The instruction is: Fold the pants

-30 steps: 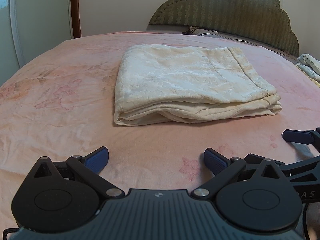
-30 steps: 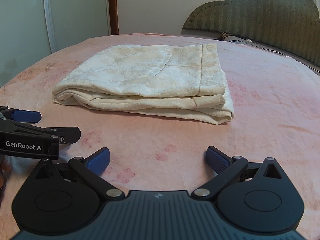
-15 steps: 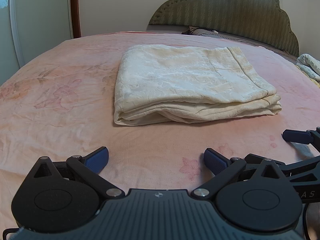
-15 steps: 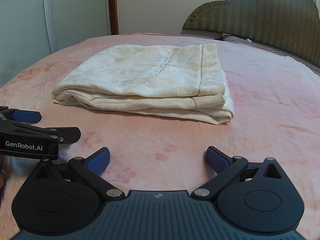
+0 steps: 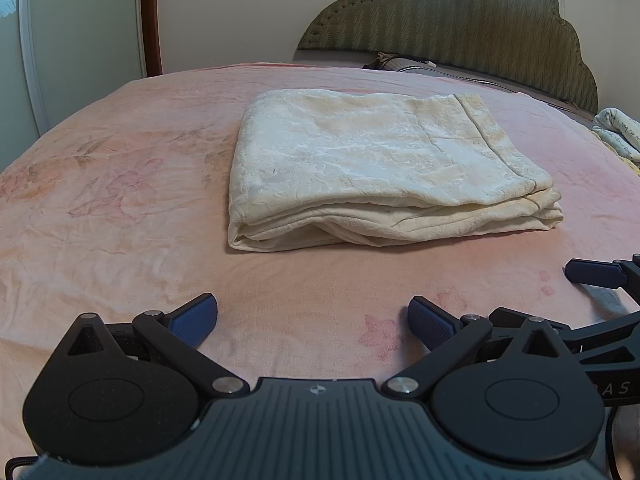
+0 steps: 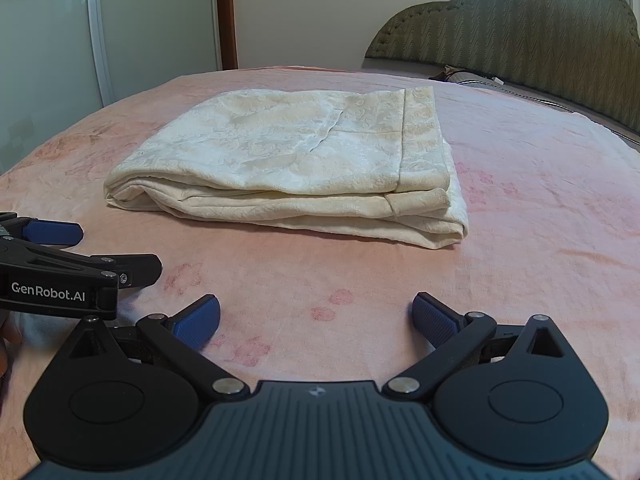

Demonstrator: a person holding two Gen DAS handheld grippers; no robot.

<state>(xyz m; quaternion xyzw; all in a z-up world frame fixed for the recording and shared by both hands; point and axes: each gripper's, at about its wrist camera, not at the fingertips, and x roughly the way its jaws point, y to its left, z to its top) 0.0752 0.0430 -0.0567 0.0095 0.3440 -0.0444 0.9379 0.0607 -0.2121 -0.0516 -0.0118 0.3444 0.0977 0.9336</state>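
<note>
Cream pants (image 5: 376, 168) lie folded in a flat rectangular stack on the pink bedspread (image 5: 120, 208); they also show in the right wrist view (image 6: 296, 168). My left gripper (image 5: 312, 320) is open and empty, low over the bedspread a short way in front of the pants. My right gripper (image 6: 316, 318) is open and empty, beside the left one and the same distance back. Part of the right gripper shows at the right edge of the left wrist view (image 5: 600, 276), and the left gripper's side shows at the left of the right wrist view (image 6: 60, 276).
A green padded headboard (image 5: 460, 28) stands behind the bed. A wardrobe with white doors (image 6: 80, 32) is at the left. A patterned cloth (image 5: 618, 136) lies at the bed's far right edge.
</note>
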